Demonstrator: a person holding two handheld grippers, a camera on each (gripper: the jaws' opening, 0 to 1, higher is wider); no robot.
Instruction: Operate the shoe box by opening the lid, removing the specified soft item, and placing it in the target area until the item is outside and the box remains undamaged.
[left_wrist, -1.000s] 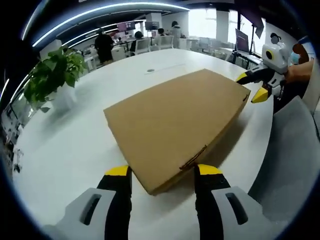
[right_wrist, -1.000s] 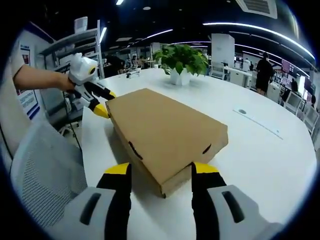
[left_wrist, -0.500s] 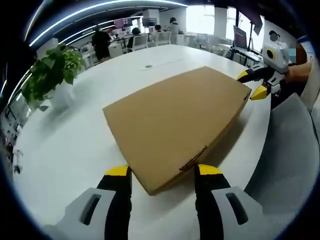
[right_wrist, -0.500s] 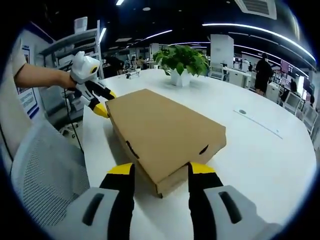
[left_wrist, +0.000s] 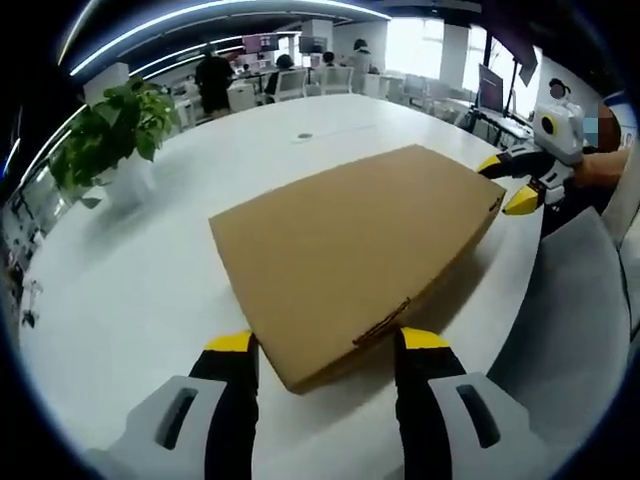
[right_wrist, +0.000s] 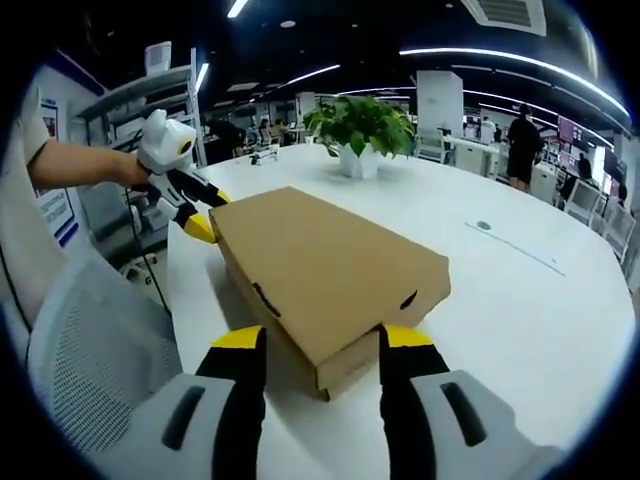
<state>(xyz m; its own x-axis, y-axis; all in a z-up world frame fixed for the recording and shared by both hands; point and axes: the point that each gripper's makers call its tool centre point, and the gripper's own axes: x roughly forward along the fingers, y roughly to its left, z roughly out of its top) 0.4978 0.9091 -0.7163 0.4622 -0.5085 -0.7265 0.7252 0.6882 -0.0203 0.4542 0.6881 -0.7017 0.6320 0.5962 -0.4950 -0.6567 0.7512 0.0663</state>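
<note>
- Shoe box (left_wrist: 355, 250) lies flat and closed on the white worktop (left_wrist: 130, 300), near the worktop edge that faces the mesh chair (right_wrist: 90, 340); lid down, no item outside it.
- Long axis of the shoe box runs from one tool to the other, so each tool faces an opposite end, at a corner.
- Left tool (left_wrist: 322, 345): jaws spread wide, one on each side of the nearest corner of the shoe box. Whether they touch the cardboard cannot be told. It grips nothing.
- Right tool (right_wrist: 312, 342): jaws likewise wide and astride the opposite corner of the shoe box, gripping nothing. In the left gripper view the same tool (left_wrist: 515, 183) sits at the far corner of the shoe box.
- Left tool also appears in the right gripper view (right_wrist: 195, 212), at the far corner of the shoe box, carried by a hand (right_wrist: 128, 170).
- Lid seam with a tab slot (right_wrist: 264, 300) runs along the side of the shoe box facing the mesh chair; a second slot (right_wrist: 409, 299) shows on the end face nearest the right tool.
- Judgement: neither tool is nearer; both stand equally at their ends. Lifting the lid would call for the jaws to catch its lower edge at both ends together, evenly, to avoid twisting the cardboard.
- Potted plant (right_wrist: 360, 125) stands on the worktop well beyond the shoe box, clear of the work.
</note>
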